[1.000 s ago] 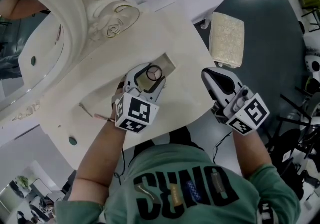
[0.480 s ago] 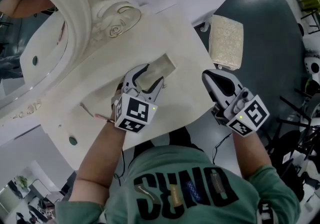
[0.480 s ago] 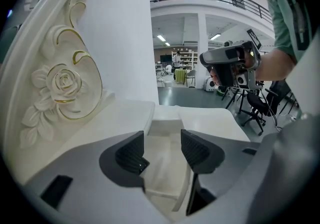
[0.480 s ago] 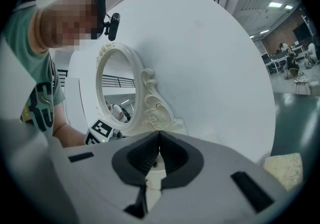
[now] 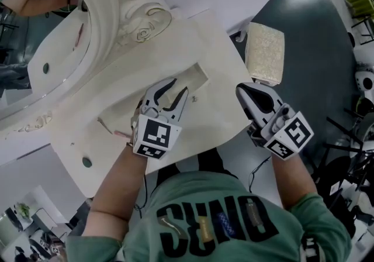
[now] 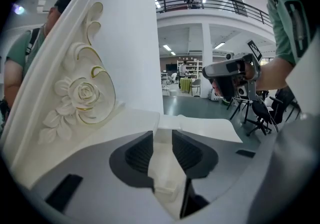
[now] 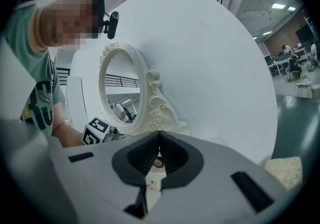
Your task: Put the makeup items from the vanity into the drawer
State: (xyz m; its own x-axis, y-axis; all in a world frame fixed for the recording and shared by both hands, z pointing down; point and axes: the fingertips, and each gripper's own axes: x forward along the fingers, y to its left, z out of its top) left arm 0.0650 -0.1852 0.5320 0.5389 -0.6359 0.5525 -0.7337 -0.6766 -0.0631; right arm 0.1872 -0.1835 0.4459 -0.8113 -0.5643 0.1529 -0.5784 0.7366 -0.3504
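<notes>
The cream vanity top (image 5: 216, 114) has a small drawer opening (image 5: 196, 75) set in it. No makeup item shows inside the drawer from here. My left gripper (image 5: 170, 96) hovers just short of that opening, and its jaws are closing with nothing between them. In the left gripper view only white vanity surface (image 6: 162, 155) shows in the gap. A thin pink makeup item (image 5: 121, 134) lies on the top, left of that gripper. My right gripper (image 5: 256, 96) hangs over the vanity's right edge, shut and empty.
An oval mirror (image 5: 49, 50) in a carved rose frame (image 5: 143, 31) stands behind the top. A beige cushioned stool (image 5: 264, 53) sits on the dark floor to the right. A small green dot (image 5: 86, 162) marks the top's near left corner.
A second ago a round item sat between the left jaws over the drawer; it is no longer seen. The left gripper has drawn back toward me and its jaws have narrowed.
</notes>
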